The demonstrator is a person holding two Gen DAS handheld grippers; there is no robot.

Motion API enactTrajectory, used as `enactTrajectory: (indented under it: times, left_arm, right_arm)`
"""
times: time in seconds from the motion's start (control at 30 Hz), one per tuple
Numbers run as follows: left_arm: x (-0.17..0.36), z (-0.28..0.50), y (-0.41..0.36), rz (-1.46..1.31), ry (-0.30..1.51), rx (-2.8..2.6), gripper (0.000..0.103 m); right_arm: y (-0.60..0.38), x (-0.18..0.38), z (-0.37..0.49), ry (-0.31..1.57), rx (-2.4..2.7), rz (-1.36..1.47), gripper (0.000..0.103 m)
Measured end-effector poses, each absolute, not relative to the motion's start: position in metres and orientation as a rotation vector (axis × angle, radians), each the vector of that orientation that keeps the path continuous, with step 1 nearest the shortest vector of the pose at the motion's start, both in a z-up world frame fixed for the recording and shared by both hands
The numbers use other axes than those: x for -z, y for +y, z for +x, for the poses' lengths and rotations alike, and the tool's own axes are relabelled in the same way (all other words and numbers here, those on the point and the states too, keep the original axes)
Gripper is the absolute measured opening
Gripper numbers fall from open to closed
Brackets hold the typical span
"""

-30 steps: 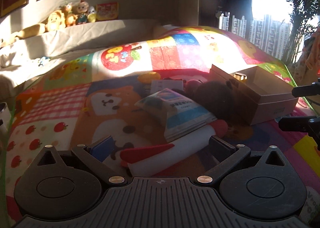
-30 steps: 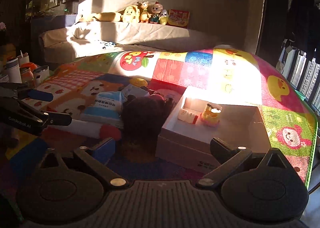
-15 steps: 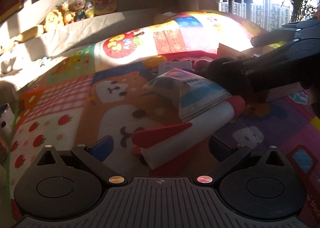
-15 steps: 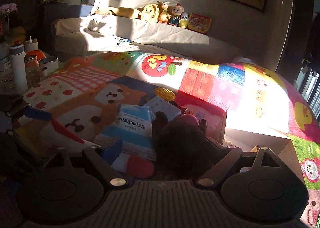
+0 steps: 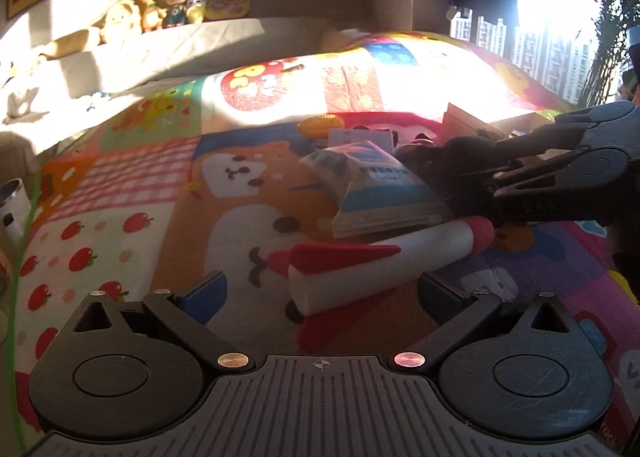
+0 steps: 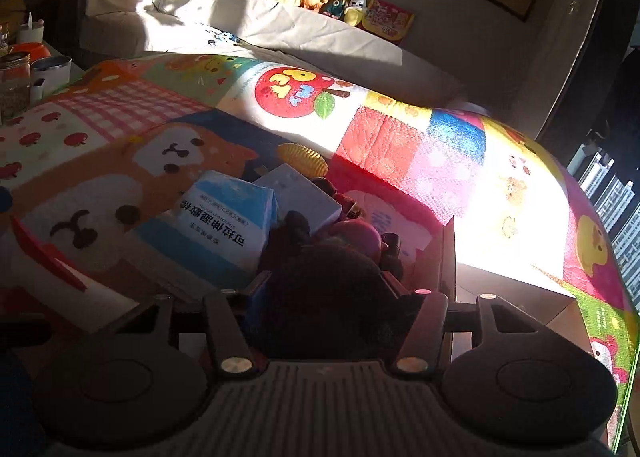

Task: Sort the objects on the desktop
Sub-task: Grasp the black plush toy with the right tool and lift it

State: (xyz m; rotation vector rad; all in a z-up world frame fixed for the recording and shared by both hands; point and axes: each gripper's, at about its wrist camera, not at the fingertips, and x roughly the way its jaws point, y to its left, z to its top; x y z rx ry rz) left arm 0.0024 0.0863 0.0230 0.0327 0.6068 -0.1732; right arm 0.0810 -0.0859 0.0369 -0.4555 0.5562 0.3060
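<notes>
Shadowed mat (image 6: 100,177) — right tongs (image 6: 336,293) closing around dark plush (image 6: 332,281); left tongs (image 5: 320,293) spread.

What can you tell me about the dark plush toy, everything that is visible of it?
The dark plush toy is fuzzy and brown-black, in deep shadow, so its shape and face cannot be read. It sits on the mat, between the blue pack and the open box, with a pinkish round thing just behind it. The right gripper has it between its fingers; the jaws are closing and already seem to press its sides. The left wrist view also shows it in that gripper.
</notes>
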Motion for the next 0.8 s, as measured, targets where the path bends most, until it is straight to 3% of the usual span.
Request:
enactTrajectory:
  times: [0.17,0.4,0.5,0.57,0.67,0.8]
  left_arm:
    - [-0.025,-0.003,0.074,0.068,0.602,0.228,0.103]
    - [-0.027,0.000,0.054,0.096,0.605,0.267,0.103]
    - [-0.027,0.002,0.048,0.114,0.601,0.240,0.103]
    - [-0.026,0.002,0.045,0.150,0.587,0.202,0.103]
    - [-0.022,0.003,0.048,0.184,0.594,0.165,0.103]
    - [-0.019,0.001,0.057,0.165,0.610,0.160,0.103]
  right_arm:
    - [-0.135,-0.052,0.036,0.629,-0.378,-0.330,0.039]
    - [-0.207,-0.038,0.003,0.688,-0.219,-0.210,0.040]
    - [-0.212,-0.045,0.003,0.653,-0.230,-0.163,0.049]
    - [-0.204,-0.053,0.004,0.606,-0.266,-0.144,0.062]
    - [-0.172,-0.066,0.015,0.518,-0.332,-0.202,0.075]
    - [-0.123,-0.063,0.051,0.504,-0.359,-0.288,0.077]
